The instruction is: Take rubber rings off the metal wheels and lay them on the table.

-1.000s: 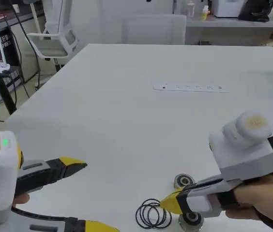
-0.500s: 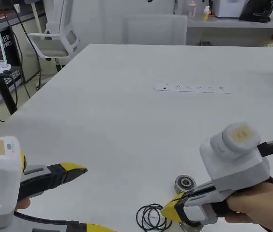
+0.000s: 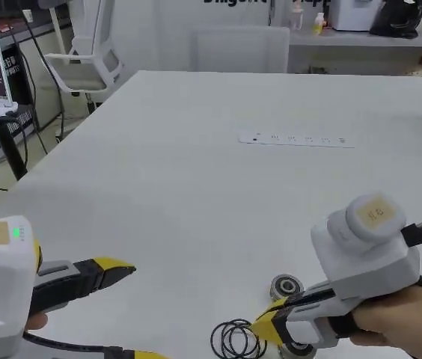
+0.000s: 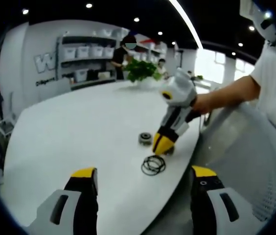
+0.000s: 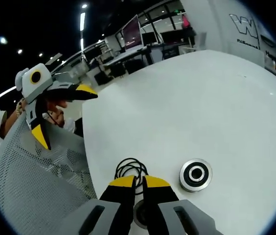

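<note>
**Item 1. Yellow-tipped left tongs** [image 4: 143,172]: nearest the person, at the table's edge. Gaping wide, gripping nothing, hovering well apart from the work. Staying idle, as a second ago.

**Item 2. Yellow-tipped right tongs** [image 5: 137,182]: jaws drawn together with only a hairline between them, tips sitting at the edge of the rings. Whether a ring is nipped there cannot be told. Over the last second the tool is rolling a little in the hand but keeping its place.

**Item 3. Small round metal wheel** [image 5: 140,213]: lying under the right tongs, mostly covered, and more hidden now than a second ago.

**Item 4. Loose heap of thin black rubber rings** [image 3: 235,339]: lying flat on the table just beyond the right tips, overlapping (already off their wheels). The heap is keeping the same shape, so no new ring appears to be arriving.

**Item 5. Second metal wheel** [image 3: 286,286]: resting flat just beside the right tongs, unmoved. Its outer band is dark, and whether that is a ring is unclear.

**Item 6. Wide white table** [image 3: 196,172]: carrying a white power strip [image 3: 297,137] farther off.

**Assessment:** progress is probably pausing, and the covered wheel is likely the one in hand.
</note>
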Tool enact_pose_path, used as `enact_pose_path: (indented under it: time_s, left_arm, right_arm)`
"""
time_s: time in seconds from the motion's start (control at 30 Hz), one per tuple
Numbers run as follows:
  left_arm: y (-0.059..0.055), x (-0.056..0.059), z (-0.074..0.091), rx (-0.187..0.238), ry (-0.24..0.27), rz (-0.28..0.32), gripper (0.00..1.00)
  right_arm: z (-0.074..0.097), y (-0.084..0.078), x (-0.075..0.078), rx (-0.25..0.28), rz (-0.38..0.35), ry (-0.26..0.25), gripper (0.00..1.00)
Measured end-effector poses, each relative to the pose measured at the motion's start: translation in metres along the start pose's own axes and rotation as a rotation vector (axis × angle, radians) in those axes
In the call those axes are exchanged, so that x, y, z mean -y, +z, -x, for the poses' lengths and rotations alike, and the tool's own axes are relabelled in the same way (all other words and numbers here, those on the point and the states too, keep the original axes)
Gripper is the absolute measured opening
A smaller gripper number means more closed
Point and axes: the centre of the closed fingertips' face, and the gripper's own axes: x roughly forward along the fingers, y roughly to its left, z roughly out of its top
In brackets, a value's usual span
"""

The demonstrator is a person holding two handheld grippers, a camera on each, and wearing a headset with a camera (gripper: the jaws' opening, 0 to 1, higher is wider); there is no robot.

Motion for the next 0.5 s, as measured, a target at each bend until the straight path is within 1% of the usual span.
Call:
enact_pose_path:
  time_s: [0.2,0.23,0.27,0.33,0.43,0.5]
  left_arm:
    - [0.000,0.001,0.000,0.002,-0.005,0.001,0.78]
    - [0.000,0.001,-0.001,0.003,-0.005,0.002,0.78]
    - [0.000,0.001,-0.001,0.003,-0.006,0.003,0.78]
    - [0.000,0.001,-0.001,0.002,-0.008,0.004,0.79]
    - [0.000,0.002,-0.001,0.001,-0.010,0.001,0.79]
    - [0.000,0.002,-0.001,0.002,-0.012,0.002,0.79]
  right_arm:
    - [0.008,0.009,0.000,0.033,0.003,0.001,0.06]
    - [0.009,0.012,-0.002,0.045,-0.014,0.013,0.07]
    - [0.010,0.015,-0.008,0.067,-0.053,0.040,0.09]
    - [0.012,0.020,-0.013,0.087,-0.079,0.074,0.12]
    - [0.014,0.022,-0.015,0.086,-0.038,0.062,0.17]
    - [0.016,0.026,-0.019,0.098,-0.027,0.070,0.21]
